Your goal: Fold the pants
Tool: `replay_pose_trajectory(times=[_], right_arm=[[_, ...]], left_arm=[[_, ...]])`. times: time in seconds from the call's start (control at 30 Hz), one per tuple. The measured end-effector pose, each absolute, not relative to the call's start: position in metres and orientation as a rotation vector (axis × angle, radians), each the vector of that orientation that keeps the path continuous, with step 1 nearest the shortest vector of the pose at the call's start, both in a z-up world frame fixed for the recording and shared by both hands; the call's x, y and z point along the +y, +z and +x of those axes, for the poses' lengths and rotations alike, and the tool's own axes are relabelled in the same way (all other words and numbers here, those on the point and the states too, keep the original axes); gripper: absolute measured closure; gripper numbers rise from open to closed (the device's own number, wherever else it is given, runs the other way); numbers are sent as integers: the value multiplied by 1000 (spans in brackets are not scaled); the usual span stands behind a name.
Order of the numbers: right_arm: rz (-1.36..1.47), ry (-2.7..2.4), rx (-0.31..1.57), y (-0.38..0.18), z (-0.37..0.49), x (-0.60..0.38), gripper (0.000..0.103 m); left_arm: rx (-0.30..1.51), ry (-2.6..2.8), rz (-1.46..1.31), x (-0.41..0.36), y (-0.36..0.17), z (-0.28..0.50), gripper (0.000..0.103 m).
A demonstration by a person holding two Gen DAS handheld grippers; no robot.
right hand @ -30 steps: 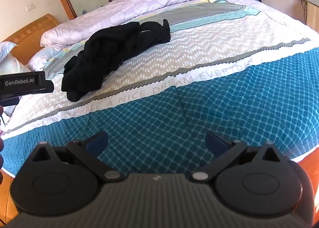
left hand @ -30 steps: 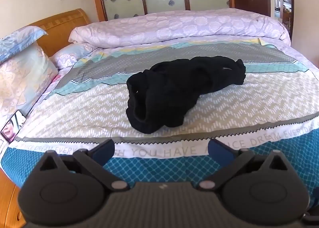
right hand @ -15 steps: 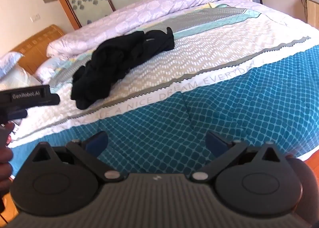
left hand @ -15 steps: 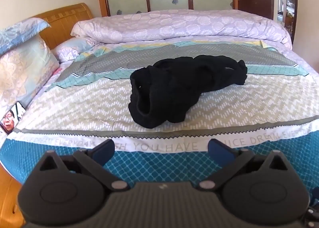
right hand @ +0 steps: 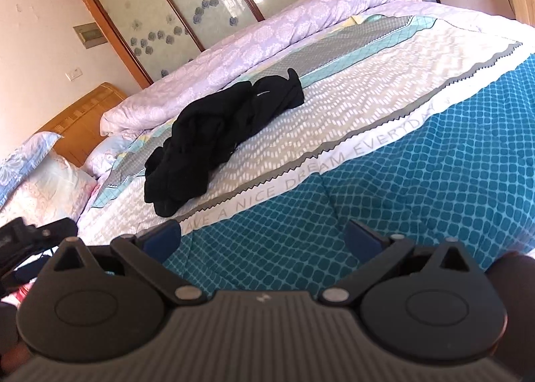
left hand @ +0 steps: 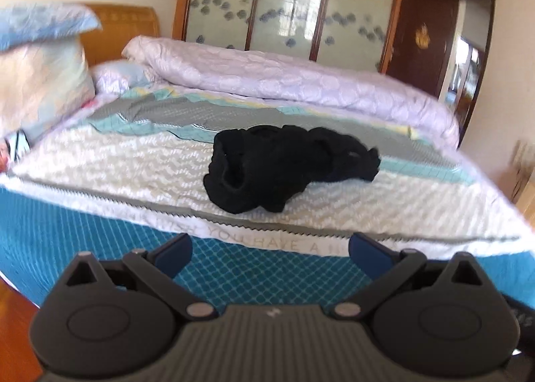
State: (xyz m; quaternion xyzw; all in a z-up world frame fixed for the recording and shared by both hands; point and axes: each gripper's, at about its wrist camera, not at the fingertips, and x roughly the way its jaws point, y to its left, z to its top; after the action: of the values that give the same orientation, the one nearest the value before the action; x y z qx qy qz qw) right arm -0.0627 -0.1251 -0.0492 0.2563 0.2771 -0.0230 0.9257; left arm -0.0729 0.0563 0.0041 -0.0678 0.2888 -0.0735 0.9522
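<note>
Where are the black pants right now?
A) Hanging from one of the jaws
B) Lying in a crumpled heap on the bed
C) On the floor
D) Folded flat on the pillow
B: the black pants lie bunched up on the patterned bedspread, and both the left gripper and right gripper are open and empty, well short of them.
</note>
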Motion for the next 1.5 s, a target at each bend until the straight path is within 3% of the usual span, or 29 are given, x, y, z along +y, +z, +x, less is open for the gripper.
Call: replay_pose_trajectory(times=[0.17,0.27,0.33,0.4,0.47,0.5,0.53,0.6,0.83,0.9,1.03,1.1,1.17,1.23,1.3,1.37,1.43,1.5], right_arm=[[553,-75,551,-59,-64,-140,5],[542,-112,559,-64,-55,-151,24],[566,-102,583,-67,-48,-162,36],[567,-107,586,-71,-46,-168,36],[568,-131,594,-76,-46,-171,36],[578,-137,599,-78,-46,-173,36],[585,-142,603,-79,-46,-175,36],[572,-144,608,-78,-44,-175,36],[499,-50,608,-74,-4,-172,36],[493,11,605,-72,14,-163,36],[519,90,581,-71,46,-151,36],[509,103,588,-74,67,-147,36],[517,106,595,-79,86,-148,36],[539,101,594,-81,108,-153,36],[567,78,602,-82,133,-165,36],[607,36,608,-84,159,-181,36],[638,-22,624,-89,187,-197,35],[649,-38,648,-97,211,-203,35]], left_arm=[[617,-165,-46,45,0,-33,0],[577,-94,65,37,-10,21,1],[595,-49,135,30,-27,64,11],[711,-31,172,22,-51,111,28],[818,-23,171,18,-73,148,59],[856,-27,148,18,-80,161,67],[891,-36,99,21,-84,174,85],[897,-48,3,34,-76,175,90],[636,-181,-309,117,58,110,93],[533,-185,-346,144,93,81,101],[244,-98,-302,183,148,9,101],[220,-38,-277,190,152,-5,101],[305,-29,-243,182,132,0,100],[449,-57,-216,162,97,18,91],[571,-125,-208,141,59,37,60],[650,-180,-145,108,14,61,39],[697,-176,-23,81,-27,93,38],[756,-159,67,63,-63,116,44]])
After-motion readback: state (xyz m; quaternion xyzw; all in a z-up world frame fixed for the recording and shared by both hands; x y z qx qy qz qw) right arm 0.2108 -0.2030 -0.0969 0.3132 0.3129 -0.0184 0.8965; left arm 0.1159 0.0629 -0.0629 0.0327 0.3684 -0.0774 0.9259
